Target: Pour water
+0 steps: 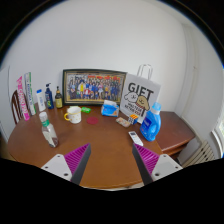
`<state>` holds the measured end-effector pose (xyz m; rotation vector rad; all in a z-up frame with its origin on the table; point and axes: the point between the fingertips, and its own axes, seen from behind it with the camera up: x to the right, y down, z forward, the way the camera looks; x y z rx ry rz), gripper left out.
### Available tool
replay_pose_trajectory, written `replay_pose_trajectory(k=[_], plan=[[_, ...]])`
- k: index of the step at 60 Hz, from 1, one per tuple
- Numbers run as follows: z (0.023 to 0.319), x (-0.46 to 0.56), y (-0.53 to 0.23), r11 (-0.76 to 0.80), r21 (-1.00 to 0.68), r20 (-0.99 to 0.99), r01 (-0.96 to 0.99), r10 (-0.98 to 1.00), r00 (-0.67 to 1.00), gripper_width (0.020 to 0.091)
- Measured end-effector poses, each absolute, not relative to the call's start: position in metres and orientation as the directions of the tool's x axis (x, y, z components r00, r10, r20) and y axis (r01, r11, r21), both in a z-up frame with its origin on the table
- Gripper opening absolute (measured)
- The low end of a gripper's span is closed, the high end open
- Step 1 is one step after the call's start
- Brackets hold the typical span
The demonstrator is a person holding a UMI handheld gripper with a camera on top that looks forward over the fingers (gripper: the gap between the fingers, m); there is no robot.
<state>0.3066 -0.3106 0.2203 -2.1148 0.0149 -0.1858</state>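
Observation:
My gripper hangs over the near part of a round wooden table, its fingers wide apart and nothing between them; the magenta pads face inward. Well beyond the fingers a cream mug stands near the table's middle. To the right, a blue jug-like bottle stands by the table's edge. A small clear bottle with a green cap stands to the left, ahead of the left finger.
A white GIFT bag and a framed photo stand at the back against the wall. Several bottles and pink boxes crowd the back left. A white remote-like object lies ahead of the right finger. A chair stands at right.

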Motion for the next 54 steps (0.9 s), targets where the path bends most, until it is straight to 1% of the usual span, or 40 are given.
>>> replay_pose_trajectory(k=[8, 15, 23, 32, 43, 54], plan=[[0.210, 0.300, -0.314, -0.542, -0.838, 0.136, 0.069, -0.085, 0.987, 0.0858], [0.193, 0.279, -0.319, -0.556, -0.828, 0.127, 0.075, -0.055, 0.990, 0.0855], [0.172, 0.229, -0.323, -0.557, -0.825, 0.108, 0.101, 0.020, 0.994, 0.0858], [0.149, 0.149, -0.318, -0.532, -0.842, 0.039, 0.092, 0.109, 0.993, 0.0857], [0.127, 0.061, -0.274, -0.460, -0.884, -0.008, 0.089, 0.207, 0.978, 0.0856], [0.094, 0.018, -0.199, -0.400, -0.914, -0.016, 0.070, 0.207, 0.978, 0.0857]])
